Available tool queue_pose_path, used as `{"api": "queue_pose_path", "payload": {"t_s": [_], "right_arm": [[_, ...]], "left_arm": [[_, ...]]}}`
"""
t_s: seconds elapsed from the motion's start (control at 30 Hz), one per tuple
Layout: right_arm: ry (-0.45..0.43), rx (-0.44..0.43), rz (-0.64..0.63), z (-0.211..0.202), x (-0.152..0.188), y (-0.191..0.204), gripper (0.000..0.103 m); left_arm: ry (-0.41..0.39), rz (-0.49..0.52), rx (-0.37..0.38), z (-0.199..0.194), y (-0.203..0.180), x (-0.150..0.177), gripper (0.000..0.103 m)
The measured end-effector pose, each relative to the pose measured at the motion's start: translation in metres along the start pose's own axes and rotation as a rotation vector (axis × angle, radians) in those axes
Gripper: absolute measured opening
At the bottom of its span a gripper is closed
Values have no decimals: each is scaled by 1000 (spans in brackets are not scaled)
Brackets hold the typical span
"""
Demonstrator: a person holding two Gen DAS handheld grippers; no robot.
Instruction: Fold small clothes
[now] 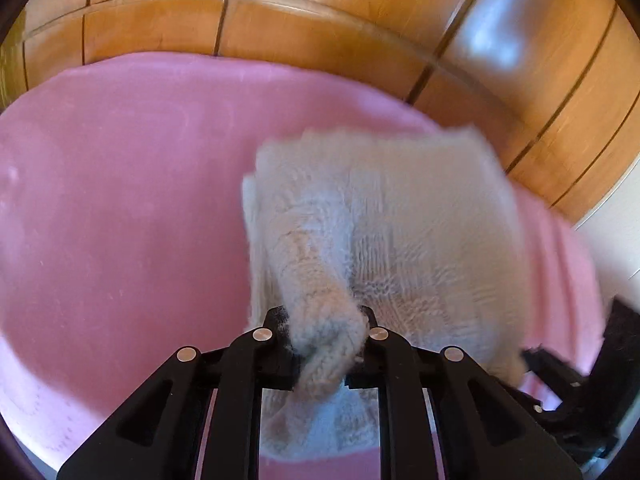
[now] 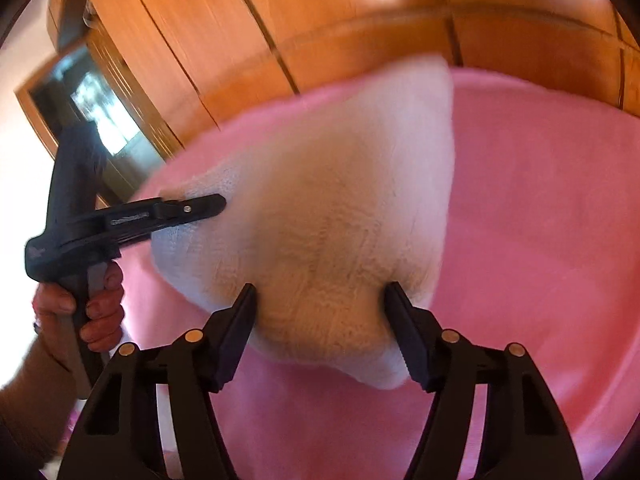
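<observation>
Fluffy cream knitted garment (image 1: 392, 220) lies on pink fleece blanket (image 1: 120, 184), part lifted; left black two-finger gripper (image 1: 326, 344) pinches bunched knit edge tight between its pads; right black two-finger gripper (image 2: 322, 332) spread wide, jaws straddling garment's near fold, pads not pressing; person's left hand (image 2: 80, 312) grips handle; glossy wooden panelled wardrobe (image 1: 360, 24) behind.

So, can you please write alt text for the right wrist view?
The right gripper stands open around the near edge of a fluffy white garment on a pink cover. At left, a hand holds the left gripper against the garment's edge.
</observation>
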State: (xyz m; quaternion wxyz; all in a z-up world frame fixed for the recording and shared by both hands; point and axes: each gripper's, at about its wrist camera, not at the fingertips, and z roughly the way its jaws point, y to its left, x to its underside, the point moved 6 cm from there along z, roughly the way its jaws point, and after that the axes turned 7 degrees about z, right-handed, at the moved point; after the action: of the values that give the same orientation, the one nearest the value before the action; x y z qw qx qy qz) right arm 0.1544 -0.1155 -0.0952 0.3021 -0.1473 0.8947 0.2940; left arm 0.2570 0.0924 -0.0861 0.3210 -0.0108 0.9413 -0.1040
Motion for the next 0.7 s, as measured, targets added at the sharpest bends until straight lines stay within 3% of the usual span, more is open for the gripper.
{"api": "queue_pose_path", "payload": {"t_s": [0.13,0.2,0.3,0.43,0.5,0.6,0.7], "right_arm": [[11,14,-46,-15,1,4,69],[-5,2,-41,-31,-8,2,69],[-69,-5,-27,-52,-31,-4,69],[-139,13,-29,-59,-69,1,59],[-141,51,-44,-49,-83,5,52],[-103,94,-69,-20,-89,2,51],[-64,181,-169,16,-72,13,52]], "left_arm": [[-40,76,-59,-12,-13,5,13],[-70,59,-91,-23,-9,1,25],[-147,48,-106,-39,-11,-12,32],[-200,50,-94,-46,-21,-30,32],[-188,59,-111,-39,-20,-35,32],[-93,80,-182,-8,-13,-28,37],[-50,81,-228,12,-4,-15,40]]}}
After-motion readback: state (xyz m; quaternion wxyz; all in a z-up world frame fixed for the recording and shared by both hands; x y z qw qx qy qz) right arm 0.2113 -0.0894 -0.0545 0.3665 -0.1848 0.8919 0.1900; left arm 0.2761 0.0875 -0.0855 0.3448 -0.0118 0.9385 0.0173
